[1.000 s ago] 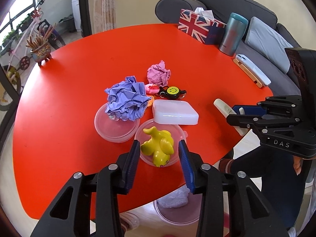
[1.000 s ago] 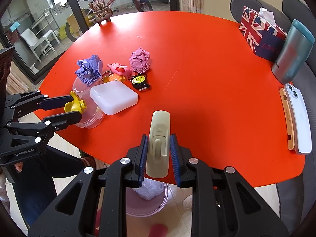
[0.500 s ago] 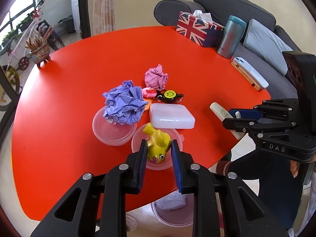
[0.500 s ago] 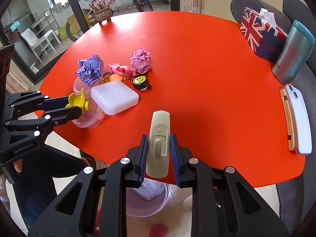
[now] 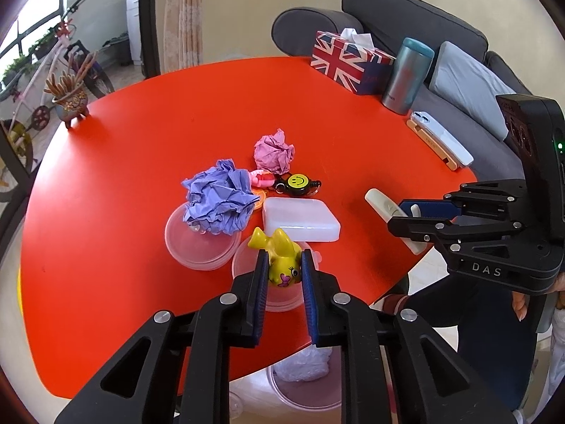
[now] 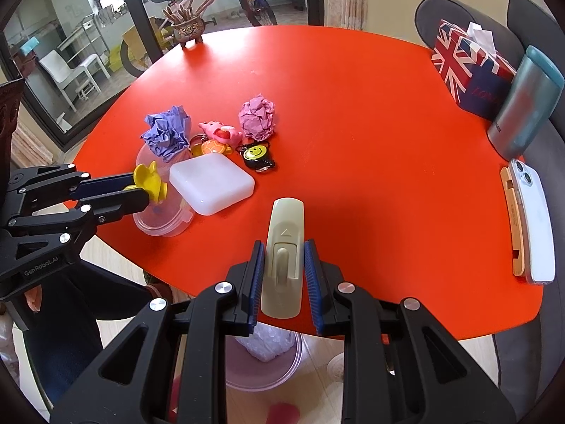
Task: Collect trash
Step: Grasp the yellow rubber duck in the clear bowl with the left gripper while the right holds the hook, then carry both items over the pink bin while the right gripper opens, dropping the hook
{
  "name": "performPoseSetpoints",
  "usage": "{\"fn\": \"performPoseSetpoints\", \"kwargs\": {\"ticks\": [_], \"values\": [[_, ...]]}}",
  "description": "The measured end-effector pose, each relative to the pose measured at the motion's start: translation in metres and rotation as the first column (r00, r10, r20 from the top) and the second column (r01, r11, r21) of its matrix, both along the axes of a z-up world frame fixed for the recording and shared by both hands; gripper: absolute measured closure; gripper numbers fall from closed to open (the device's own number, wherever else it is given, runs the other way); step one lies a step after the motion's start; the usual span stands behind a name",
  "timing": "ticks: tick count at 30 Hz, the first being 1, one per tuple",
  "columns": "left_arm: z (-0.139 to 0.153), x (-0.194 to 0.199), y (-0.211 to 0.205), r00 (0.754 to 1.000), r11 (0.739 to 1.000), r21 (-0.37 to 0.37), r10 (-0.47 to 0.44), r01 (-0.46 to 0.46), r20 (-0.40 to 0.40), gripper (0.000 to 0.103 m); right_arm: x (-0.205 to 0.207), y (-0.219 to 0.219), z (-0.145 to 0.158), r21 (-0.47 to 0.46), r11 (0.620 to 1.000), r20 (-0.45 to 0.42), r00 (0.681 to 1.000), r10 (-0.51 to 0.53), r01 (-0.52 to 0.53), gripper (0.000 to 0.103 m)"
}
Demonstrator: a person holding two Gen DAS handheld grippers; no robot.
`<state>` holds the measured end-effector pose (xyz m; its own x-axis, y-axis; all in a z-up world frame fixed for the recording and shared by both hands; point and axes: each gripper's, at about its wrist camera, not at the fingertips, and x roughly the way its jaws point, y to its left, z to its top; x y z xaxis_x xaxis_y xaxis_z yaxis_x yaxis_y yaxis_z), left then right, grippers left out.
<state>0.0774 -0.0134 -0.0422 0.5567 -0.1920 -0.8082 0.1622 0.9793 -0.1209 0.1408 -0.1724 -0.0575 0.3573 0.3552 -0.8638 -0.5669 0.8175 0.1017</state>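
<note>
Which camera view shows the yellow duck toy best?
The left wrist view: the yellow duck toy sits centred between the left gripper pads, its face visible. The right wrist view shows only its tail end at the left.

"DAS" in pale capitals on the black body of the right gripper (image 5: 406, 219), read from the left wrist view. "GenRobot.AI" in small grey letters on the black body of the left gripper (image 6: 150, 187), read from the right wrist view. Smiley-face sign on a round yellow badge reel (image 5: 296, 181). Union Jack pattern on the tissue box (image 5: 348, 60); script wording on its dark end panel, illegible. Small lettering near the base of the tumbler (image 5: 406, 77), too small to read.
</note>
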Motion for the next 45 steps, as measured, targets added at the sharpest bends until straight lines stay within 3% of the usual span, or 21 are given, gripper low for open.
{"fn": "performPoseSetpoints", "kwargs": {"ticks": [14, 26, 36, 45], "values": [[0.027, -0.028, -0.001, 0.998, 1.0, 0.012, -0.001, 0.0, 0.064, 0.085, -0.024, -0.005, 0.029, 0.037, 0.999, 0.065, 0.997, 0.029, -0.031, 0.08], [0.026, -0.067, -0.008, 0.996, 1.0, 0.021, -0.007, 0.005, 0.084, 0.085, -0.076, -0.019, 0.04, 0.062, 0.994, 0.1, 0.991, 0.086, -0.092, 0.08], [0.015, -0.103, -0.021, 0.997, 1.0, 0.001, -0.023, 0.023, 0.079, 0.085, -0.119, -0.023, 0.015, 0.079, 0.986, 0.049, 0.989, 0.14, -0.144, 0.08], [-0.002, -0.122, -0.025, 0.999, 0.999, -0.017, -0.03, 0.031, 0.045, 0.085, -0.133, -0.022, -0.008, 0.082, 0.983, -0.014, 0.986, 0.165, -0.164, 0.08]]}}
